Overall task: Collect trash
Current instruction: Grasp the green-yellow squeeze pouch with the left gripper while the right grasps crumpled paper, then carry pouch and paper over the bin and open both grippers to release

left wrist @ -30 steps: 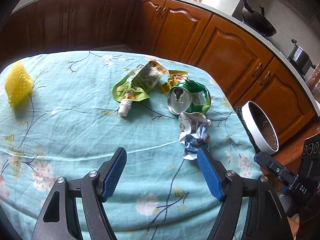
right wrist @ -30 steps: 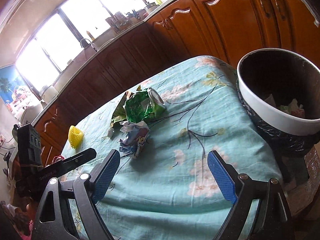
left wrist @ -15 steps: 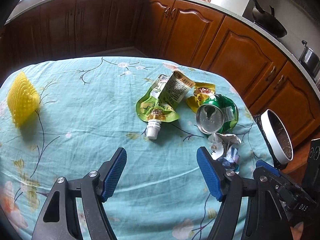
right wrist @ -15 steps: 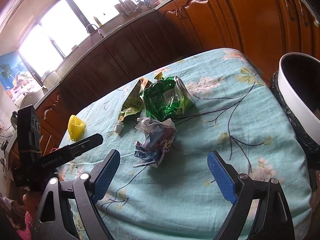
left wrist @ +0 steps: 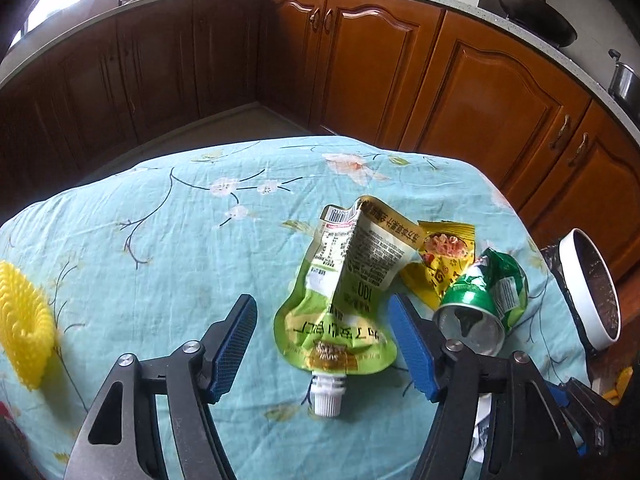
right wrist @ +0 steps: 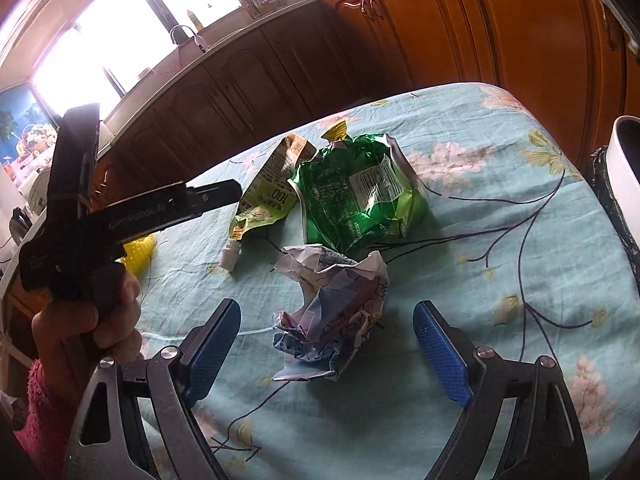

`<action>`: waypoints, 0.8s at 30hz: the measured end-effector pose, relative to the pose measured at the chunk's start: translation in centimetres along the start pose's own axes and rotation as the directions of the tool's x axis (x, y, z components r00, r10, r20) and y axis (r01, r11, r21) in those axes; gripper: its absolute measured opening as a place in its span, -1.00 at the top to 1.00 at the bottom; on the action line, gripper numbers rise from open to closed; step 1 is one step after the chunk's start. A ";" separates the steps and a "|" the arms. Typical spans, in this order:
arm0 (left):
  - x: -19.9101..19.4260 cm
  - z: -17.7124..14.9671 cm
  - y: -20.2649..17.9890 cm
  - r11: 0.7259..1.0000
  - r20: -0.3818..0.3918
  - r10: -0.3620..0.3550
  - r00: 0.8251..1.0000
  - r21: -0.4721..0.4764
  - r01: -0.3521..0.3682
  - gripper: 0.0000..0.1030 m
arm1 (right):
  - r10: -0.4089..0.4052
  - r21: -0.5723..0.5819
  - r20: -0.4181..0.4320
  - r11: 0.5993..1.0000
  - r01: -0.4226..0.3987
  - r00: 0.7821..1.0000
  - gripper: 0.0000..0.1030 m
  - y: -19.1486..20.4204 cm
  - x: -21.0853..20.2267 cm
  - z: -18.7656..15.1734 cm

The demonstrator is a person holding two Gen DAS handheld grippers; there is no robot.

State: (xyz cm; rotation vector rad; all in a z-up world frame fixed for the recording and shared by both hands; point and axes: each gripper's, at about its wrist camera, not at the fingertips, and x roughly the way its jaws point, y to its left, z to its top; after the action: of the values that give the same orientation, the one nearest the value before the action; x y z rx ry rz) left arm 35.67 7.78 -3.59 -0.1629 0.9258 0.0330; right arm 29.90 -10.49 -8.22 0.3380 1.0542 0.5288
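Left gripper (left wrist: 322, 338) held over the floral teal tablecloth (left wrist: 168, 248), jaws closing with the green spouted pouch (left wrist: 340, 296) between them but the blue pads not yet pressing on it. Pouch lay flat, white spout (left wrist: 326, 396) pointing toward the camera. Just behind it, a yellow snack wrapper (left wrist: 444, 264), and touching that, a crushed green can (left wrist: 484, 304), open end turned toward the lens. Off at the left edge, a yellow spiky scrubber (left wrist: 22, 316), well apart from the trash. Past the table's right edge, a white-rimmed bin (left wrist: 592, 284) with a dark liner. Right gripper (right wrist: 326, 346) spread wide around a crumpled paper wad (right wrist: 332, 312), pads clear of it on both sides, nothing grasped. Beyond the wad, the can and pouch again. At the left of that view, a hand (right wrist: 88, 320) in a pink fuzzy sleeve (right wrist: 44, 412), wrapped around the other gripper's black handle. Wooden cabinets (left wrist: 380, 60) along the back.
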 end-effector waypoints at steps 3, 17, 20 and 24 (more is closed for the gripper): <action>1.9 0.7 -0.4 1.000 -0.024 0.004 1.000 0.019 -0.004 -0.07 | -0.022 0.006 0.005 1.000 0.022 1.000 -0.47 -0.1 0.2 0.1; 0.2 -2.3 -2.4 0.996 -0.004 -0.011 1.000 0.087 0.011 0.90 | -0.017 -0.031 0.031 0.999 0.018 0.999 0.55 -0.2 -2.1 -0.5; -2.2 -4.0 -2.4 0.997 0.009 -0.045 0.999 0.060 0.044 0.91 | -0.002 -0.034 0.045 0.999 0.004 0.999 0.55 -0.2 -3.5 -1.0; -4.9 -6.1 -3.4 0.994 0.024 -0.100 0.995 0.050 0.098 0.91 | -0.003 -0.021 0.069 1.000 0.004 0.998 0.55 -1.0 -5.3 -1.4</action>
State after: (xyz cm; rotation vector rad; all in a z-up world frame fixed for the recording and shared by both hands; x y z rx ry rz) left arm 28.22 3.71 -2.90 -0.1629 0.8901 -0.0788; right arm 26.85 -14.24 -5.52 0.3337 0.9820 0.5209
